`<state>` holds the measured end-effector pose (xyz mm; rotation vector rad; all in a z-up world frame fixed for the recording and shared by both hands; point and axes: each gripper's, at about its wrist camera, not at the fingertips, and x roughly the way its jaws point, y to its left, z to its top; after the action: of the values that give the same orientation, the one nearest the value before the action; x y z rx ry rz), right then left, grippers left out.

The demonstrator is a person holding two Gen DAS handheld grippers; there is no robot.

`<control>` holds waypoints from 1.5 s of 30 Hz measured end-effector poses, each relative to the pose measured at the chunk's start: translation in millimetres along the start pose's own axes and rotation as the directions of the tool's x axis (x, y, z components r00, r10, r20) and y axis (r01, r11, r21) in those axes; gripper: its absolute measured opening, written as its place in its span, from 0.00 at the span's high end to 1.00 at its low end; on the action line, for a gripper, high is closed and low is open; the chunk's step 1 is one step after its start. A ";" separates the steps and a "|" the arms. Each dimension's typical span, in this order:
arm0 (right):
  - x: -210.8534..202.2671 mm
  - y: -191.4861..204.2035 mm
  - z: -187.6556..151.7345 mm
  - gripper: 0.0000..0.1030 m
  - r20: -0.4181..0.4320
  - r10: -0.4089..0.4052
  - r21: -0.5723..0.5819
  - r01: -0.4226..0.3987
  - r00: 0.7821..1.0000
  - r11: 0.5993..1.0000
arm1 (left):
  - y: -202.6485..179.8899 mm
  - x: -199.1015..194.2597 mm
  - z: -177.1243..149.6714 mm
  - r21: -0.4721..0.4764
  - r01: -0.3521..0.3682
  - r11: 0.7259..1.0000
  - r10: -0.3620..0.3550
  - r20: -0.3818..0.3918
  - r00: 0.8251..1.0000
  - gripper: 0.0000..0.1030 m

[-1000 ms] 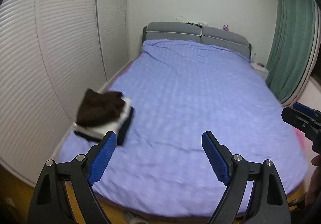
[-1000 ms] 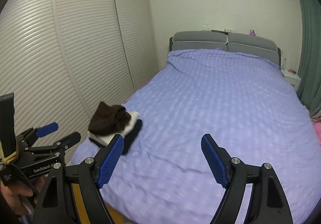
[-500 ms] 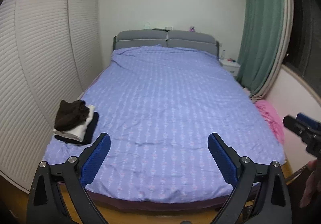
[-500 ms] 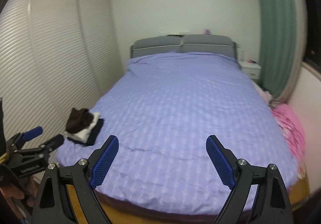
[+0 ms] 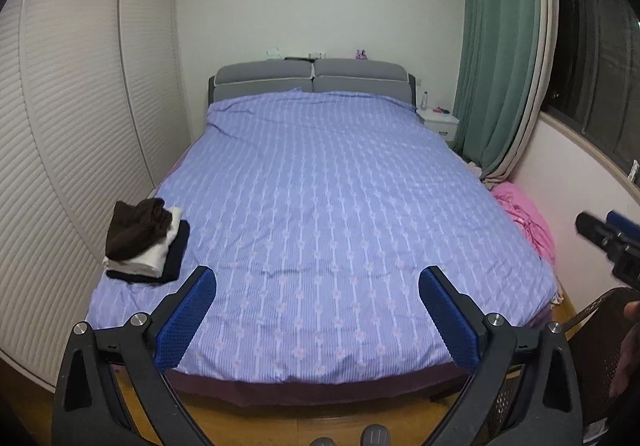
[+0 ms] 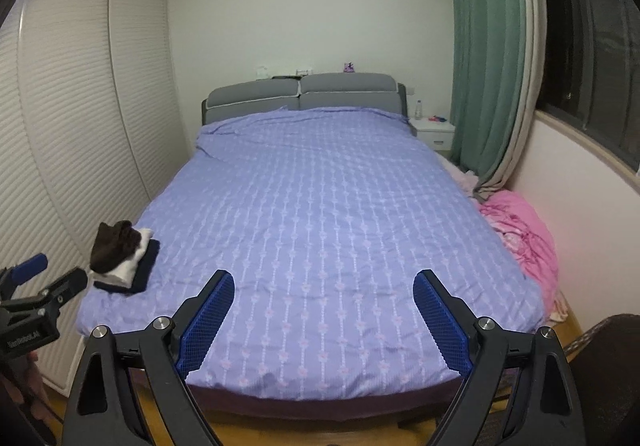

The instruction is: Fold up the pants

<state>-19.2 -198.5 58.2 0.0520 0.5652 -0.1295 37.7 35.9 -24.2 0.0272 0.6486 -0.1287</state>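
Observation:
A stack of folded clothes lies on the near left corner of the purple bed cover: a brown piece on top, a white one under it, a dark navy one at the bottom. The right wrist view shows the same stack at the left. My left gripper is open and empty, held back from the foot of the bed. My right gripper is open and empty too, beside the left one. Each shows in the other's view, the right gripper at the right edge and the left gripper at the left edge.
A pink cloth heap lies along the bed's right side below a green curtain. White slatted wardrobe doors run close along the left. A dark wicker piece stands at the lower right. Wooden floor shows below the bed's foot.
Both grippers have drawn back from the bed and swung right, so the whole bed, curtain and pink heap now show. Both pairs of jaws stand wider. The stack has not moved.

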 end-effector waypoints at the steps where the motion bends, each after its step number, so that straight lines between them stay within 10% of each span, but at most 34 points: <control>1: -3.1 -0.6 -0.2 0.11 0.007 -0.004 0.001 0.004 1.000 1.000 | 1.0 -1.0 -0.6 -0.003 -0.002 1.000 0.002 -0.003 1.000 0.00; 45: -26.3 7.4 -3.6 0.11 0.044 0.013 0.004 -0.013 0.999 1.000 | 12.1 -24.8 -14.6 -0.043 -0.006 0.999 0.006 0.008 1.000 0.00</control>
<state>-42.1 -188.1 69.4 0.0571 0.5207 -0.1191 10.9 51.6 -21.1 -0.0127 0.6425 -0.1088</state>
